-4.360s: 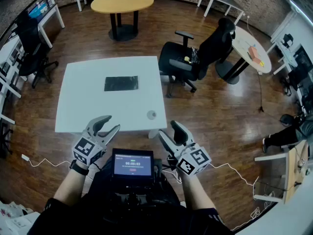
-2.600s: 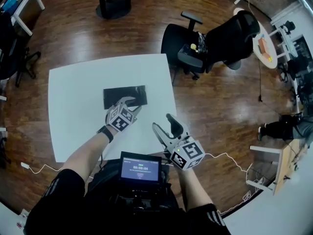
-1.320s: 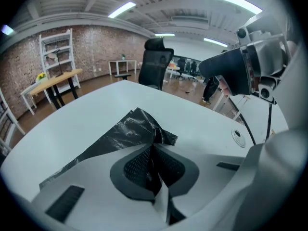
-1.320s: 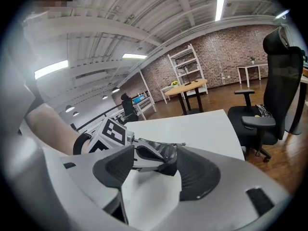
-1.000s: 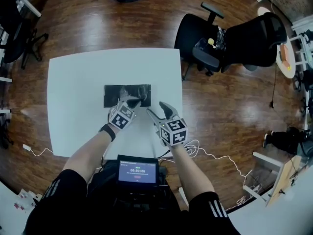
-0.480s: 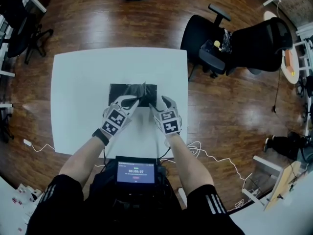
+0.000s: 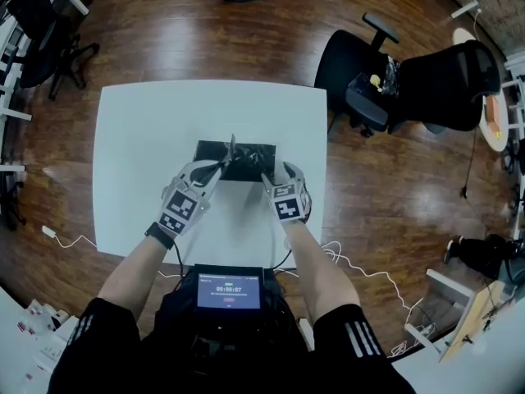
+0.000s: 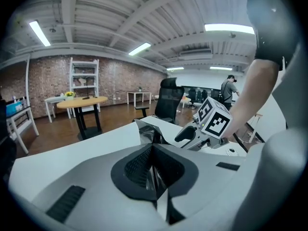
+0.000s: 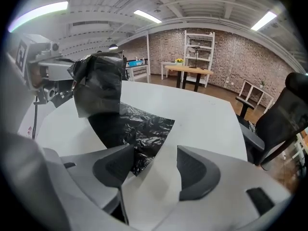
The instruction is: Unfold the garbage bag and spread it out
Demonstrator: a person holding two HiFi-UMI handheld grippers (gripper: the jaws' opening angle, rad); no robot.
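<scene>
A folded black garbage bag [image 7: 246,161] lies in the middle of the white table [image 7: 148,138]. My left gripper [image 7: 220,164] is shut on a flap of it and holds that flap up off the table; black film shows pinched between the pads [image 8: 153,171]. In the right gripper view the raised flap [image 9: 98,83] hangs from the left gripper [image 9: 48,76]. My right gripper [image 7: 277,171] hovers at the bag's near right corner, its jaws opening. That corner [image 9: 139,126] lies by the left pad, not pressed; bare table shows between the jaws.
A black office chair [image 7: 410,80] stands off the table's far right corner. A small screen [image 7: 228,286] sits at the person's chest, with a white cable [image 7: 344,261] on the wooden floor. A round wooden table [image 8: 82,102] stands farther off.
Both grippers came forward to the bag. The left one closed on a flap and lifted it. The right one moved in to the bag's near right corner.
</scene>
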